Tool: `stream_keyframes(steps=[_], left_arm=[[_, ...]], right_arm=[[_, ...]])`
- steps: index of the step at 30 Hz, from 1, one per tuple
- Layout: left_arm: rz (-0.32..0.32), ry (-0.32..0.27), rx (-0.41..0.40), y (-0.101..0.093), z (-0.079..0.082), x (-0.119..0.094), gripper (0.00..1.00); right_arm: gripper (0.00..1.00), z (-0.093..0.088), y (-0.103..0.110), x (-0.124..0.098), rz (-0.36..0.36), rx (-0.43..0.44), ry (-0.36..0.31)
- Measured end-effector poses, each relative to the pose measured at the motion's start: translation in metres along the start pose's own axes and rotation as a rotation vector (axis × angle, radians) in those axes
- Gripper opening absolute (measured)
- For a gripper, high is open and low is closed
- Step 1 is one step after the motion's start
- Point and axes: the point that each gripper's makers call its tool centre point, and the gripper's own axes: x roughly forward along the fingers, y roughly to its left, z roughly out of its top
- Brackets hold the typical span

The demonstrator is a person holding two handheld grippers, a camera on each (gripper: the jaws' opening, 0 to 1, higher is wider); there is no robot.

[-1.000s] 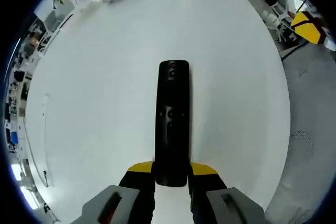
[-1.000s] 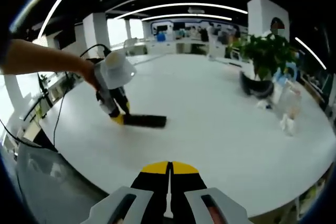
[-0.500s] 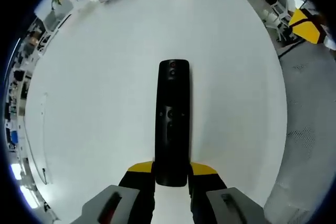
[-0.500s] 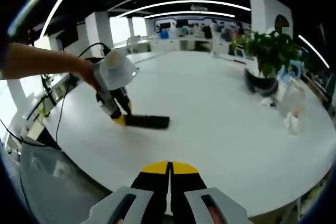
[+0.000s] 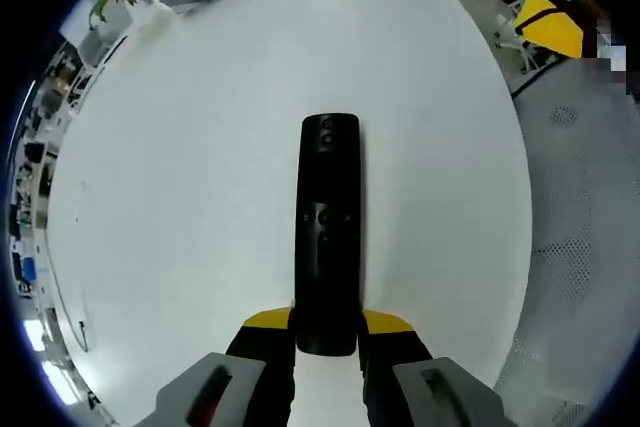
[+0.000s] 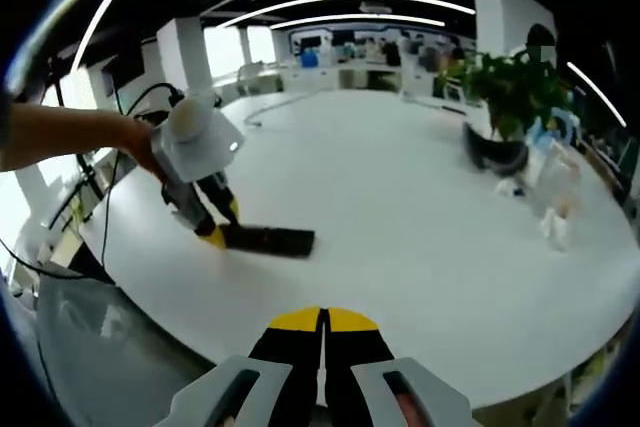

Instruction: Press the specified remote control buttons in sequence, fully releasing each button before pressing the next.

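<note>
left gripper (image 5: 327, 347) stays clenched on remote (image 5: 327, 232), which lies flat on white surface (image 5: 180, 177) | right gripper (image 6: 322, 362) jaws pressed together, empty, well apart from remote | hold reoriented slightly; no button pressed yet

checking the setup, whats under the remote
The remote lies flat on the white table, its near end clamped in the left gripper. Nothing else shows beneath it, though the surface directly under it is covered.
</note>
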Motion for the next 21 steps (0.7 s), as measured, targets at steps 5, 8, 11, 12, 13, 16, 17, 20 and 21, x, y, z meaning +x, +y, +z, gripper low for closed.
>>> stream_keyframes(steps=[5,8,11,12,13,16,17,20,21], left_arm=[[-0.003,0.001,0.0,-0.01,-0.001,-0.001,0.23],[0.001,0.014,0.002,-0.019,-0.002,-0.001,0.23],[-0.003,0.018,0.027,-0.026,-0.003,-0.001,0.23],[-0.003,0.017,0.023,-0.028,-0.004,-0.002,0.23],[-0.003,0.016,0.019,-0.029,-0.004,-0.002,0.23],[-0.005,0.006,0.011,-0.035,-0.005,-0.003,0.23],[-0.004,0.005,0.009,-0.036,-0.005,-0.003,0.23],[0.0,0.003,0.001,-0.042,-0.005,-0.003,0.23],[0.0,0.003,-0.002,-0.045,-0.006,-0.003,0.23]], right_arm=[[0.0,0.0,0.0,-0.001,-0.005,-0.006,0.001],[0.0,-0.001,0.0,0.0,-0.007,-0.005,0.009],[0.0,-0.002,0.001,0.0,-0.01,-0.008,0.017],[0.0,-0.002,0.001,0.0,-0.01,-0.01,0.017],[0.0,-0.003,0.001,0.0,-0.009,-0.011,0.019],[0.0,-0.004,0.001,0.001,-0.009,-0.011,0.029],[0.0,-0.005,0.002,0.001,-0.009,-0.009,0.032],[0.0,-0.006,0.001,0.0,-0.009,-0.004,0.039],[0.0,-0.007,0.002,0.0,-0.007,-0.003,0.042]])
